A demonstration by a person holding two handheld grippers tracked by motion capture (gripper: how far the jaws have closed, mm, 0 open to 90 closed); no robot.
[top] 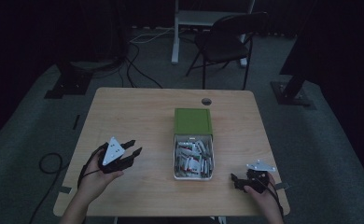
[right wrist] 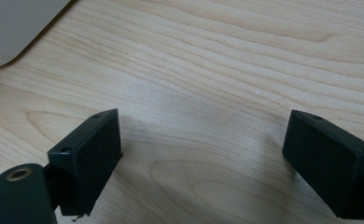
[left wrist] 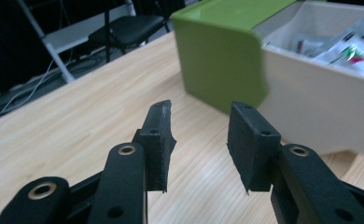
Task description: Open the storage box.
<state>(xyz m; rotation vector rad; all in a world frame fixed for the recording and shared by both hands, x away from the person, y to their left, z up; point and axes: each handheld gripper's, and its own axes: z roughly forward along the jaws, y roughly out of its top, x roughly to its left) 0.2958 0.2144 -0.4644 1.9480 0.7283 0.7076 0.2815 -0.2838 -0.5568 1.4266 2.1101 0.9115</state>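
Jaws of both the left gripper (top: 132, 148) and the right gripper (top: 236, 180) stand apart and empty, so the approach seems barely begun: the box (left wrist: 311, 102) of packets (top: 192, 158) sits just ahead-right of the left jaws, needing a forward reach.

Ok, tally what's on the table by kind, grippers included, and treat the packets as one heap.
Grippers: 2, the left gripper and the right gripper, both with jaws apart and holding nothing.
Green sleeve: 1.
White drawer slid out of it: 1.
Heap of packets in the drawer: 1, too jumbled to count singly.
Total: 5.
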